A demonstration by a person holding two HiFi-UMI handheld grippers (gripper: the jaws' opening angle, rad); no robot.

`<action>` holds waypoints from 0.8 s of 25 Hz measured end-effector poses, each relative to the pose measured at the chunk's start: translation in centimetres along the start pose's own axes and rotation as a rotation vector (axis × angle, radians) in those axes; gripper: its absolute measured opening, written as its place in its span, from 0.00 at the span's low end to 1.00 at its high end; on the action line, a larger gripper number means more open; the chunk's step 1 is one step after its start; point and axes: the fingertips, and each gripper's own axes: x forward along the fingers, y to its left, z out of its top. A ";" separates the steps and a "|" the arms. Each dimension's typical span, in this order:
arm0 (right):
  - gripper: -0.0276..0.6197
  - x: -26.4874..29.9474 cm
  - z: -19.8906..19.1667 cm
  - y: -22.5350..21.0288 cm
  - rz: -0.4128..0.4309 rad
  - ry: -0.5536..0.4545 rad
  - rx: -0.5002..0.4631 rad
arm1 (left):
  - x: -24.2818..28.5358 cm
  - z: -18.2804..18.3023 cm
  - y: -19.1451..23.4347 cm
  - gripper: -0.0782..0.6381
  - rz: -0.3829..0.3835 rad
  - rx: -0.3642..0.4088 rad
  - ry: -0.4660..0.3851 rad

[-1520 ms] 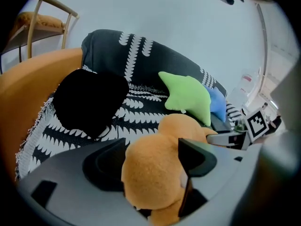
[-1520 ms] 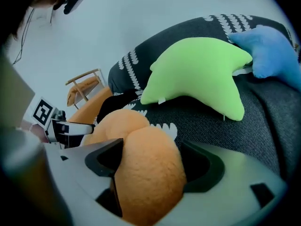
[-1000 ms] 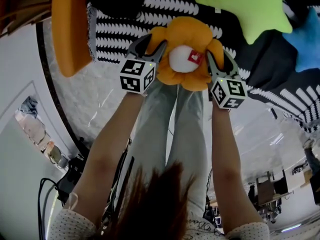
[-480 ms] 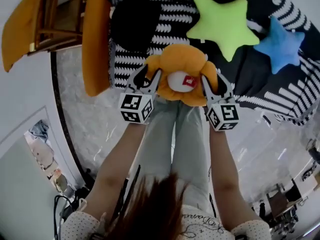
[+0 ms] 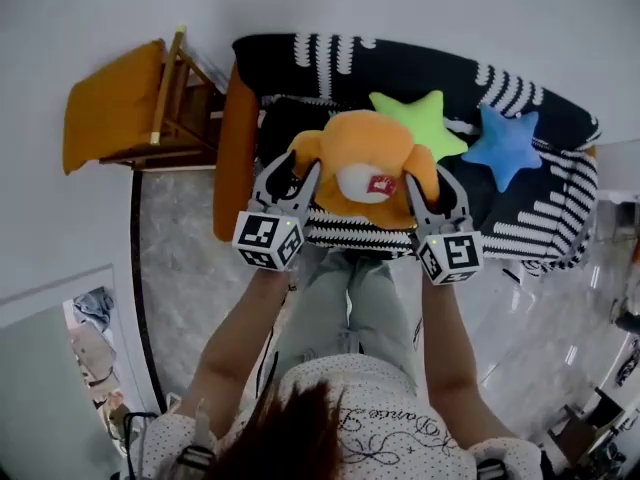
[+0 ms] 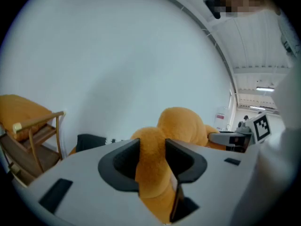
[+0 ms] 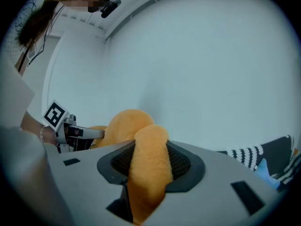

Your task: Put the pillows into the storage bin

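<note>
An orange flower-shaped pillow (image 5: 360,163) with a white centre hangs in the air between both grippers, above the sofa. My left gripper (image 5: 293,174) is shut on its left petal (image 6: 150,159), and my right gripper (image 5: 432,180) is shut on its right petal (image 7: 149,161). Both pairs of jaws have just been closing a little, with orange plush squeezed between the pads. A green star pillow (image 5: 420,120) and a blue star pillow (image 5: 505,143) lie on the sofa behind it. No storage bin shows in any view.
The sofa (image 5: 400,68) has a black-and-white striped cover and an orange side (image 5: 233,163). A wooden chair with an orange cushion (image 5: 115,108) stands to its left by the white wall. Glossy marble floor lies below, and the person's legs are under the pillow.
Both grippers rose together with the orange pillow, which came up off the sofa. The sofa and the star pillows now look farther away and lie behind it.
</note>
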 end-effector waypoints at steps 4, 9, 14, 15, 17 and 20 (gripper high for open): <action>0.30 -1.5 6.1 1.2 -0.004 -0.088 -0.055 | -2.0 5.6 -1.2 0.35 -0.023 0.060 -0.053; 0.29 -2.8 10.6 2.1 -0.014 -0.148 -0.093 | -3.4 9.5 -2.0 0.35 -0.049 0.079 -0.106; 0.28 -5.1 11.7 0.2 -0.088 -0.166 -0.023 | -2.9 10.5 -4.0 0.37 -0.133 0.106 -0.130; 0.28 -5.9 11.7 -0.2 -0.107 -0.163 -0.021 | -2.6 10.4 -4.6 0.37 -0.153 0.111 -0.122; 0.27 -7.4 12.0 -1.3 -0.145 -0.159 -0.010 | -2.0 10.5 -6.0 0.38 -0.182 0.134 -0.112; 0.26 -10.1 12.3 -3.5 -0.221 -0.162 0.024 | -1.3 10.6 -7.8 0.34 -0.186 0.162 -0.099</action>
